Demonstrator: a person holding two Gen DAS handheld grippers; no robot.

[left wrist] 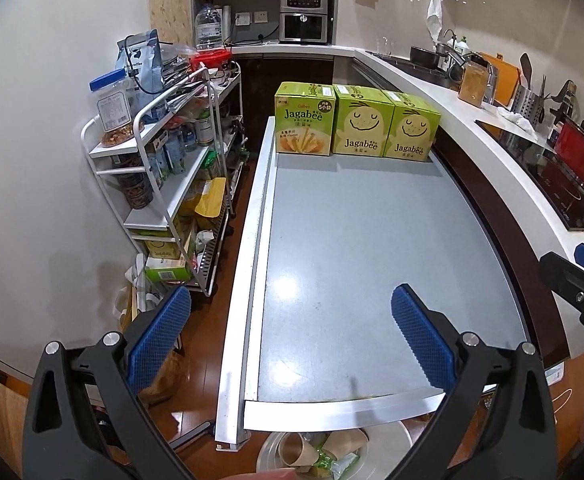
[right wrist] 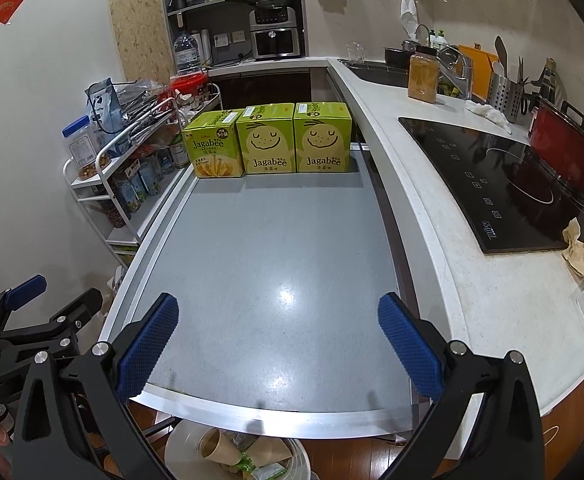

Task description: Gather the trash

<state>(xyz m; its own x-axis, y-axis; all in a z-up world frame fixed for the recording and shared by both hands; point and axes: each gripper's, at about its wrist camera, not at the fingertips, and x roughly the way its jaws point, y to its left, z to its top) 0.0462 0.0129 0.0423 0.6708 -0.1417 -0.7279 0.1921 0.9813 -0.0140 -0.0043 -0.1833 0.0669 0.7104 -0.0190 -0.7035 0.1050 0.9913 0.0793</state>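
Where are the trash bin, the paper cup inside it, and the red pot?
trash bin (right wrist: 180,450), right wrist view, left rim.
paper cup (right wrist: 216,448), right wrist view, cup's opening.
red pot (right wrist: 563,152), right wrist view, side wall.

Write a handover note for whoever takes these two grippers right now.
Left gripper: open, empty, above the near end of the grey table.
Right gripper: open, empty, alongside it.
Trash: paper cups and green snack wrappers lie in the white bin below the table's near edge.
Done: no loose trash shows on the table; only three Jagabee boxes stand at the far end.
Left: possibly the crumpled brown paper on the white counter by the cooktop.
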